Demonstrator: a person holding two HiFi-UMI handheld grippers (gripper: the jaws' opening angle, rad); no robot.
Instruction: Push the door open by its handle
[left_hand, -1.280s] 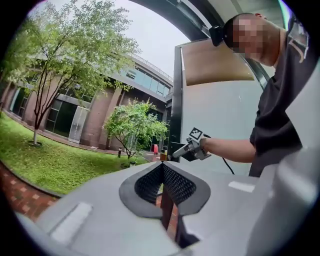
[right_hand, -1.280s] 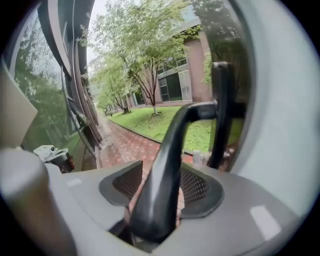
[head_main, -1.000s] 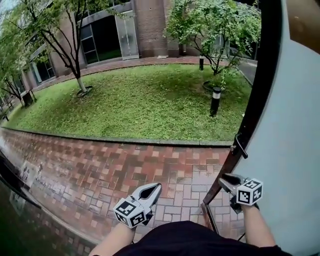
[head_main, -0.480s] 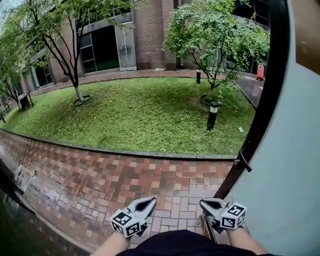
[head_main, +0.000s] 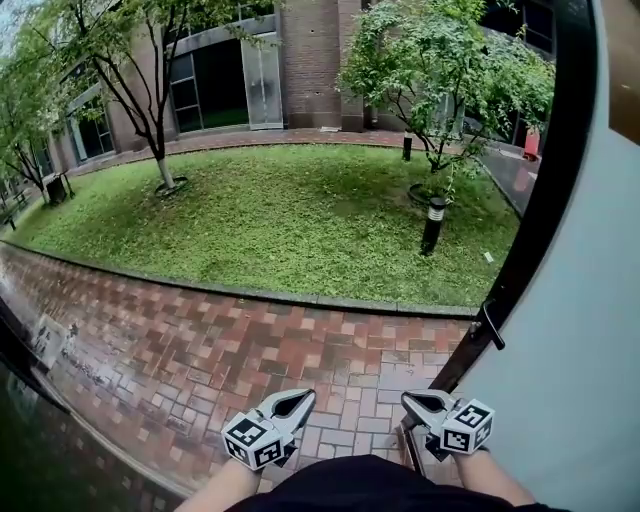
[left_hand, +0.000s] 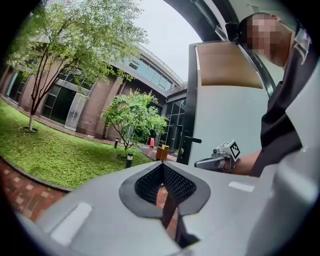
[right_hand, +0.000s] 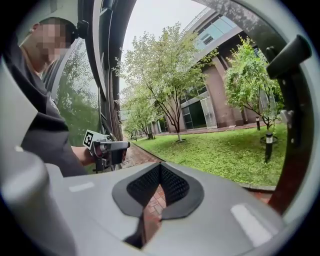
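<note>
A lawn with trees fills the upper middle of the head view, and a brick path that looks wet crosses below it. The door takes up the right side of the frame, a pale panel with a dark edge slanting from upper right down toward bottom centre. It stands swung well outward, with the yard in full view past it. Its handle, a short dark lever, juts from that edge at the middle right.

Both grippers sit low at the bottom of the frame, well below the handle and apart from it. The right gripper is just beside the door's lower edge, and the left gripper is over the bricks. Each has its fingers pressed together with nothing between them.

The door looks largely open, so what remains is probably only a finishing push. For that, raise the right gripper to the lever with the fingers kept closed and set their flat side against it close to the door face. Press along the swing rather than downward, so the fingers don't slide off the end. Keep the left gripper clear of the door's edge, and step carefully on the slick-looking bricks.
</note>
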